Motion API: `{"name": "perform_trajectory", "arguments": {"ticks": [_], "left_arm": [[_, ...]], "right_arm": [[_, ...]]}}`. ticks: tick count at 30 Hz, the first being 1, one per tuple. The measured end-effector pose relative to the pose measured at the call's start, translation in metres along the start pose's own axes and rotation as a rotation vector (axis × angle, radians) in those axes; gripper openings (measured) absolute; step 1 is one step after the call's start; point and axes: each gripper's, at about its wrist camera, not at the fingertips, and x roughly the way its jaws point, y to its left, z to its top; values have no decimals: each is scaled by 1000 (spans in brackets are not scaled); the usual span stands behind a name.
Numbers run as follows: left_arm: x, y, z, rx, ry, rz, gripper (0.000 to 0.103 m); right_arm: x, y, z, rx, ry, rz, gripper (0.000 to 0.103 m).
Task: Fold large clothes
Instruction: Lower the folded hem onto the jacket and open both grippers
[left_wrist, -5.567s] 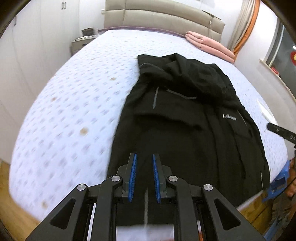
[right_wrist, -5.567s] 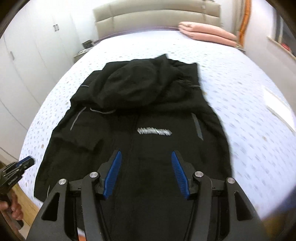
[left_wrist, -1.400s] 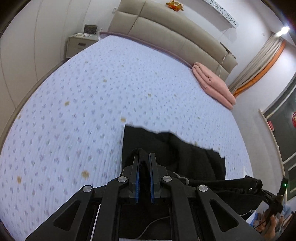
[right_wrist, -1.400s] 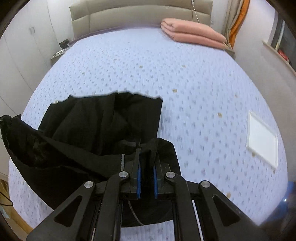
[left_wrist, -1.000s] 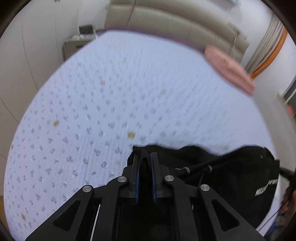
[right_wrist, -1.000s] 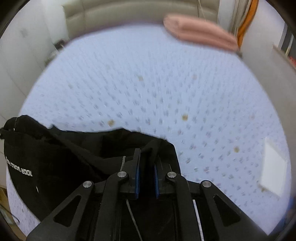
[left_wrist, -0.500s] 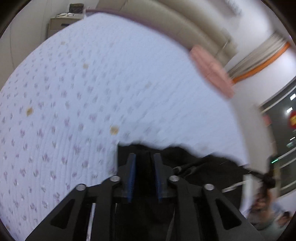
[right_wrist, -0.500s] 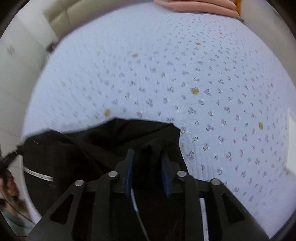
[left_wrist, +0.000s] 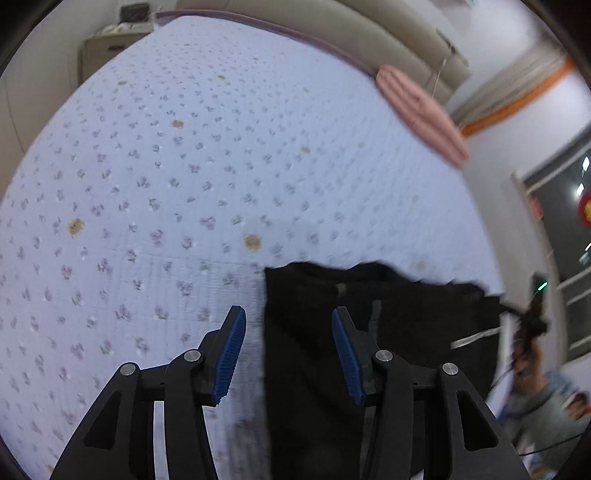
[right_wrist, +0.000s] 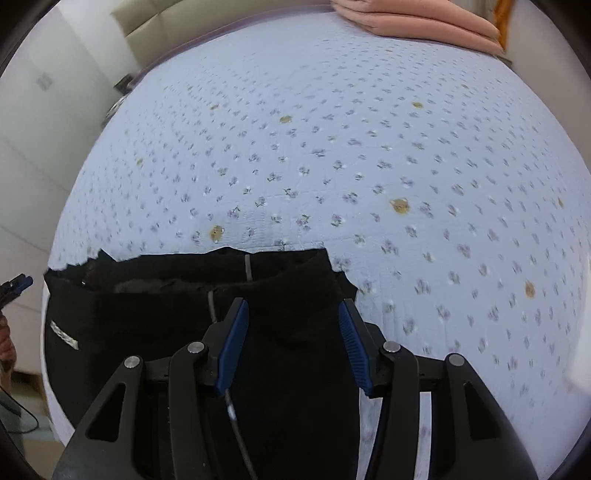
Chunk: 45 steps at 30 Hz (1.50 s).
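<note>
- Task item: the black jacket (right_wrist: 184, 314) lies folded on the bed (right_wrist: 369, 166), at the near edge, well apart from the pink folded blanket (right_wrist: 417, 16) at the headboard end.
- My left gripper (left_wrist: 288, 350): jaws spread wide, holding nothing. The jacket's left edge runs between the two blue pads (left_wrist: 231, 350); one pad is over bare quilt, the other over black cloth.
- My right gripper (right_wrist: 291, 347): jaws spread wide, holding nothing, over the jacket's right corner. A thin grey cord (right_wrist: 240, 435) lies under the jaws.
- Judgement on the step in hand: this reads as the release after a fold. To do it well, I should draw both grippers straight back and up, so neither pad drags the top layer. The cord near my right jaws could snag; I would clear it before moving sideways.
- Judgement on finish: the far edge looks uneven, with two layers stepped rather than flush. A light squaring of the corners would be justified before any further fold.
- Left view only: a window (left_wrist: 561, 258) and a blurred person (left_wrist: 546, 395) beyond the jacket's right side, with a reflective stripe (left_wrist: 474, 338) on the cloth there.
- Right view only: a white label (right_wrist: 63, 334) near the jacket's left side, the stepped layers at its far edge, and part of my other tool (right_wrist: 14, 288) past that side.
</note>
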Motion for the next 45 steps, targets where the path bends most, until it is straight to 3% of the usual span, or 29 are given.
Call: {"name": "perform_trajectory", "arguments": {"ticks": [4,7,10,16,17,19,21,23,25,27,30,32,36,39,45], "left_arm": [[21,8,-2,-13,50,-18,50],[40,17,0,-63,107,-136,50],[61,24,1,-93,167,-246,50],[74,20,2,-105,168,-282,50],[72,21,1,-127,168,-281,50],[71,21,-1,-175,144,-257,31],[61,15,-6,-175,97,-204,13],[40,2,-7,-130,9,-144,9],[7,-12,-3,-85,-87,-98,9],[-21,-14,9,-103,-158,-139,9],[-26,-16,28,-124,-196,-132,9],[-9,-16,36,-108,-173,-55,10],[52,-8,34,-108,-35,75,11],[80,8,23,-159,38,66,15],[84,24,21,-198,23,12,22]], "right_arm": [[11,10,0,-89,9,-46,55],[17,11,-1,-113,3,-50,63],[22,6,-1,-96,-16,-29,66],[30,-1,-2,-75,-12,17,66],[31,0,-2,-77,-10,21,64],[32,5,-5,-86,0,10,31],[25,9,-9,-97,-31,-49,20],[8,15,-13,-100,-85,-139,15],[-19,17,-11,-84,-159,-198,13],[-44,14,-3,-67,-228,-232,12],[-53,20,15,-76,-276,-260,12],[-33,29,27,-110,-261,-323,12],[28,26,33,-129,-141,-376,12],[69,18,23,-125,-31,-359,12],[86,12,22,-114,9,-351,15]]}}
